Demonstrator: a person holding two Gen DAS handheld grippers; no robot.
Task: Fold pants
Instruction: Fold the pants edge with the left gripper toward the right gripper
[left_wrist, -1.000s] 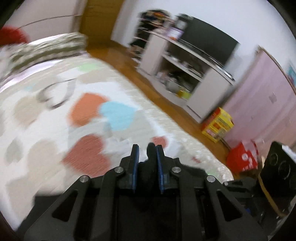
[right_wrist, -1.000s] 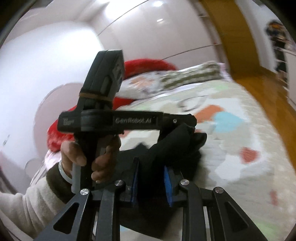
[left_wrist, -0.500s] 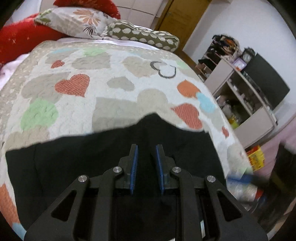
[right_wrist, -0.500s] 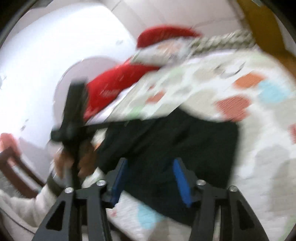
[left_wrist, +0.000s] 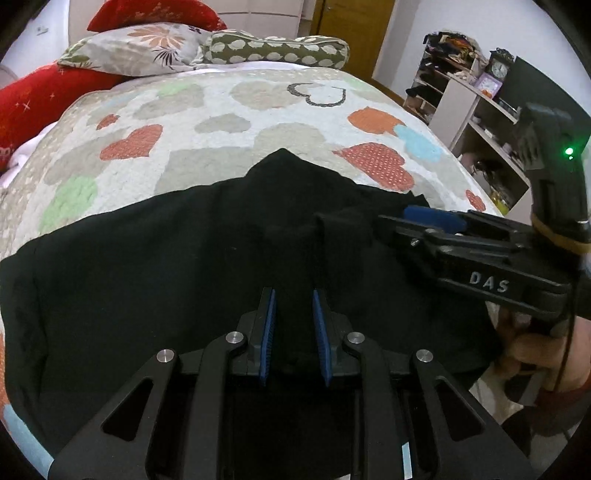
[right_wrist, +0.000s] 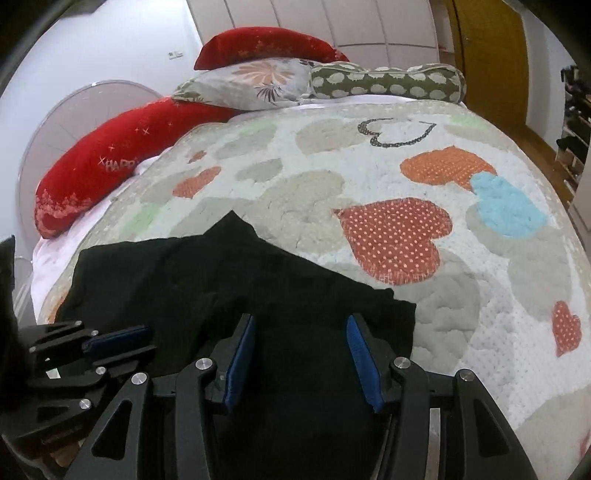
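**Black pants flat on the heart quilt**

The right gripper (left_wrist: 432, 218) has white letters on its side that read "DAS". A small green light glows on its top. A red pillow (right_wrist: 110, 162) at the left edge of the bed has gold writing that starts "HAPP"; the rest is hidden.

The pants (left_wrist: 207, 266) lie spread out on the near end of the bed, with a small point of cloth sticking up toward the pillows. They rest on a pale quilt (right_wrist: 406, 177) with red, orange, blue, green and grey hearts. A flower pillow (right_wrist: 255, 85) and a green spotted pillow (right_wrist: 388, 83) sit at the far end. A brown door (left_wrist: 354, 33) and shelves (left_wrist: 465, 96) full of things stand to the right.

The left gripper (left_wrist: 293, 325) is opening a little, with a narrow gap over the pants, and does not pinch them. The right gripper's jaws are wide apart above the cloth and hold nothing. A hand (left_wrist: 543, 343) holds its handle.
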